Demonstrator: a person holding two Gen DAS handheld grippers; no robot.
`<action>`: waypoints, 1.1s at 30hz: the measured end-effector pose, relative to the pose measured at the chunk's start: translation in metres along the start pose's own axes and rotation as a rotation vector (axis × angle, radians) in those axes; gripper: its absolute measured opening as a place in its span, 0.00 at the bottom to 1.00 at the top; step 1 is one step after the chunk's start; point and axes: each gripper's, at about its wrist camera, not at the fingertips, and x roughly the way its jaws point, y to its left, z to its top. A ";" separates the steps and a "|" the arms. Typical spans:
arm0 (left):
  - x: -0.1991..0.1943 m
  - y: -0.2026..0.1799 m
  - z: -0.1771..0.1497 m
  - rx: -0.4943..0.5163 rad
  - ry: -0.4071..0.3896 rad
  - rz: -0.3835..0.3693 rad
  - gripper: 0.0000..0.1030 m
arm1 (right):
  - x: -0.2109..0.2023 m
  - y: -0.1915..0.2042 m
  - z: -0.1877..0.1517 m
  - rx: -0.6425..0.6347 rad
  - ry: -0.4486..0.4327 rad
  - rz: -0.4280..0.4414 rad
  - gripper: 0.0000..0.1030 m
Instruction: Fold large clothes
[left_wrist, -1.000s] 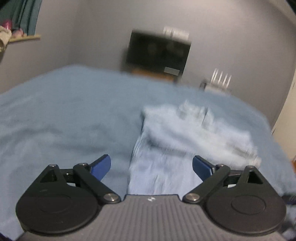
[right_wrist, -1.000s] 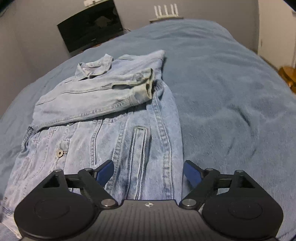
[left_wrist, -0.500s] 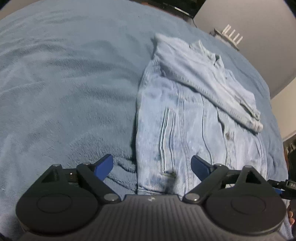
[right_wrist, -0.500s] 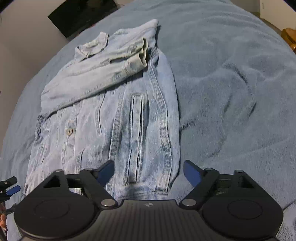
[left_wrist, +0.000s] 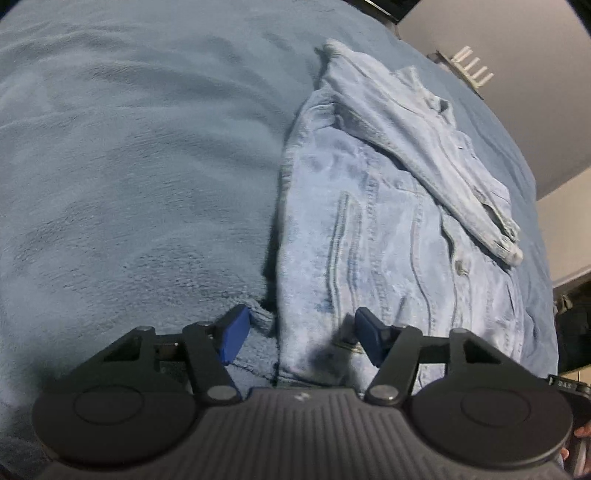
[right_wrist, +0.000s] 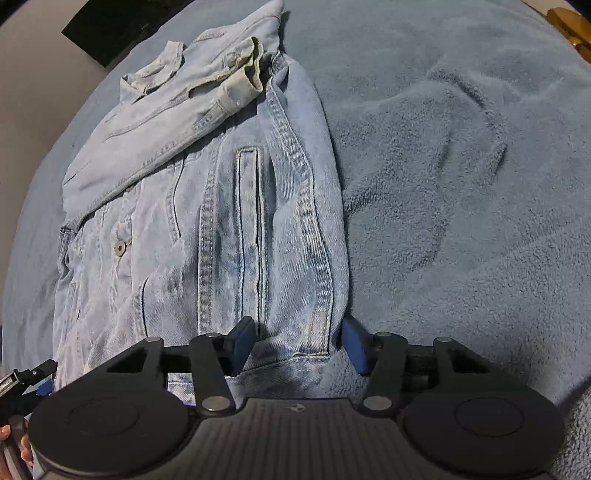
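While both jaws close, each tool (left_wrist: 300, 334) (right_wrist: 298, 345) straddles a denim jacket (right_wrist: 229, 221) hem corner.

Jacket (right_wrist: 207, 221) flat on blanket (right_wrist: 461, 184); sleeve (right_wrist: 155, 122) across chest; collar (right_wrist: 155, 70) at far end.

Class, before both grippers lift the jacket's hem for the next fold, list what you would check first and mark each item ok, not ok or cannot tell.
1. Left gripper straddles the hem corner of the jacket: ok; jaws have just been closing, denim between them.
2. Right gripper straddles the other hem corner: ok; also closing, denim between.
3. Pads pinching the denim firmly: cannot tell in either view.
4. Blanket kept out of the grip: not ok; pile bunches by the left gripper's outer finger.
5. Sleeve folded across the chest: ok.
6. All denim layers caught: cannot tell.
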 end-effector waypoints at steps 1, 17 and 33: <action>-0.002 -0.002 0.000 0.012 -0.011 -0.006 0.59 | 0.001 0.000 0.000 -0.001 0.003 0.000 0.55; 0.016 -0.010 0.006 0.043 -0.018 -0.102 0.59 | 0.016 0.003 0.004 0.004 0.006 -0.011 0.67; -0.003 -0.002 0.000 -0.016 -0.058 -0.276 0.59 | -0.011 0.013 0.004 -0.054 -0.088 0.206 0.72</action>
